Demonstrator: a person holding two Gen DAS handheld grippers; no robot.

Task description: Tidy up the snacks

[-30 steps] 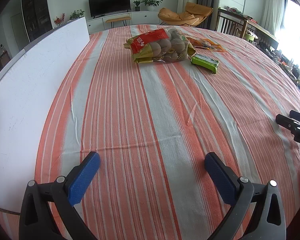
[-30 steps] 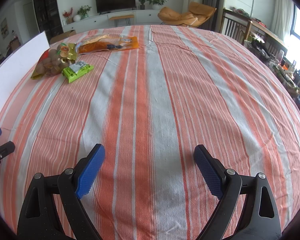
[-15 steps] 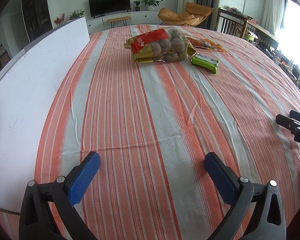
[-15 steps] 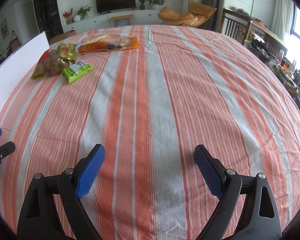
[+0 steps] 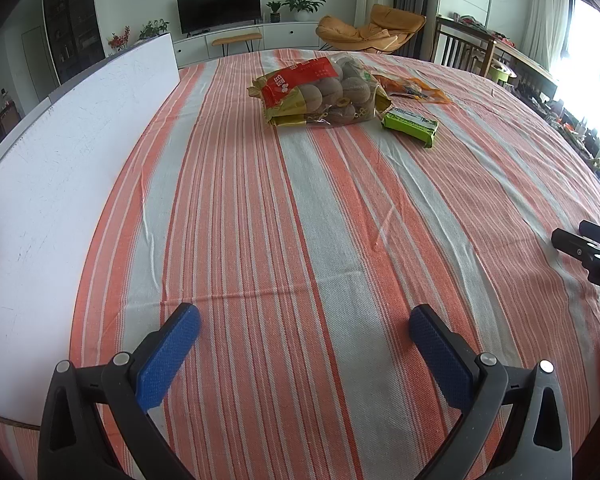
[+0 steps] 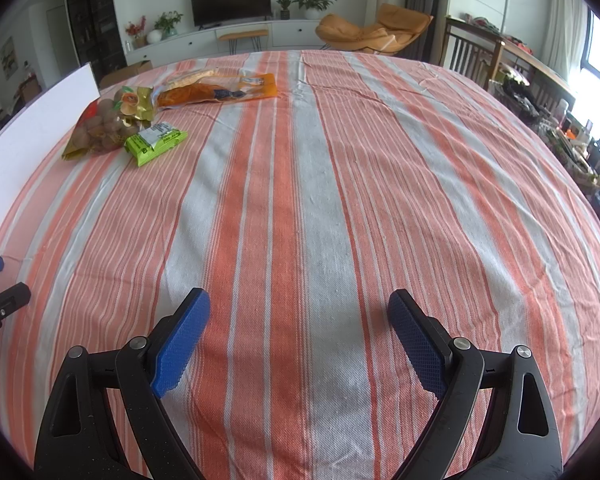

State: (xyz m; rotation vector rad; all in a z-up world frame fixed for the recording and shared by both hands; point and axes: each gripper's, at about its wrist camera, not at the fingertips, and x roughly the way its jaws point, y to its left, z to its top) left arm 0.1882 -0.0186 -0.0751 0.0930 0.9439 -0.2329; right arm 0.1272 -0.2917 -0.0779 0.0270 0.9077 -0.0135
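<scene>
Both grippers same build: left gripper (image 5: 305,322) and right gripper (image 6: 299,308) have black plastic arms, silver pivot screws, triangular cutouts, blue textured pads (image 6: 182,338).

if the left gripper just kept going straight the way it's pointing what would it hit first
Most likely the striped tablecloth: the left gripper is open, empty and angled down at bare cloth. The bag of round snacks and green packet lie farther on, probably beyond where it would land.
</scene>
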